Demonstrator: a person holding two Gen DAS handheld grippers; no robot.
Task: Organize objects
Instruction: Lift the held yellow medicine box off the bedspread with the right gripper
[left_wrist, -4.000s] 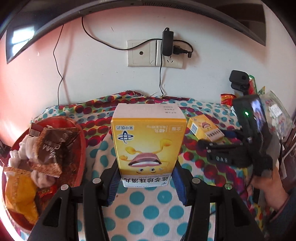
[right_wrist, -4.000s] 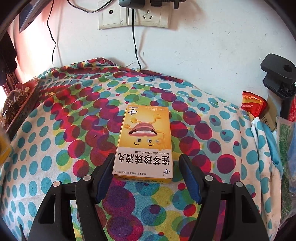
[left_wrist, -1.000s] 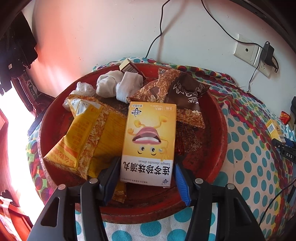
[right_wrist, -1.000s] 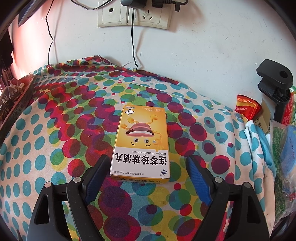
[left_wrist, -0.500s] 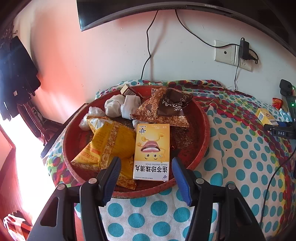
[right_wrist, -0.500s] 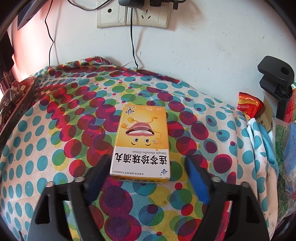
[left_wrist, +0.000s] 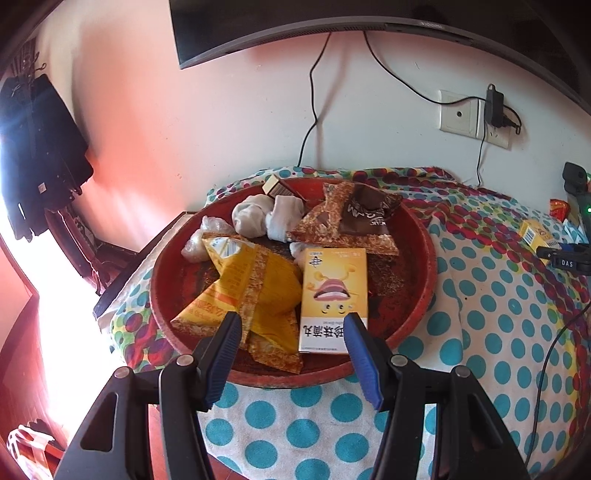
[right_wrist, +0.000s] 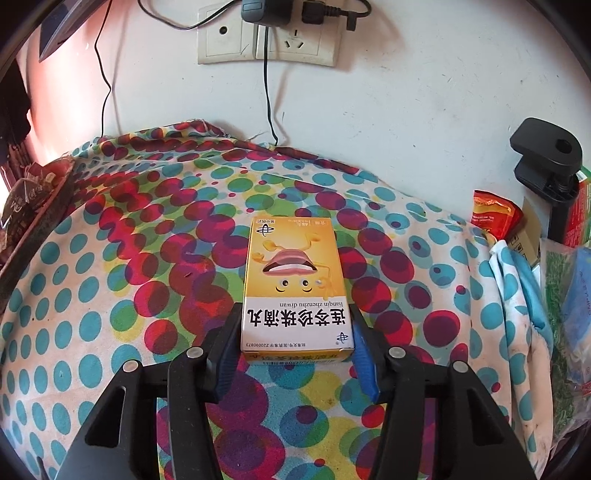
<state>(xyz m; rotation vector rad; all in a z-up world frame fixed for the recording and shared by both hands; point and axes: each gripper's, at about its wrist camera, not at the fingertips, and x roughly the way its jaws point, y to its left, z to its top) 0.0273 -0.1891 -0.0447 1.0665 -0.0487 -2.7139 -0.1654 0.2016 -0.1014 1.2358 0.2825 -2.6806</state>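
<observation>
left gripper (left_wrist: 291, 336): angled down over the near rim of the red tray (left_wrist: 424, 295), jaws spread, nothing held
tray box (left_wrist: 334, 299): lies flat in the tray beside a yellow snack bag (left_wrist: 243, 291), free of the pads
right gripper (right_wrist: 293, 336): angled down at the spotted cloth (right_wrist: 110, 280), jaws just closed in, pads against the box sides
cloth box (right_wrist: 295, 284): flat on the cloth, near end between the pads

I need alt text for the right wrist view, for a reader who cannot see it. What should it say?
The right hand-held gripper has just been closing on a yellow medicine box that lies flat on a dotted tablecloth, its blue pads against the box's two long sides. Behind is a white wall with a power socket; packets are piled at the right edge.
</observation>
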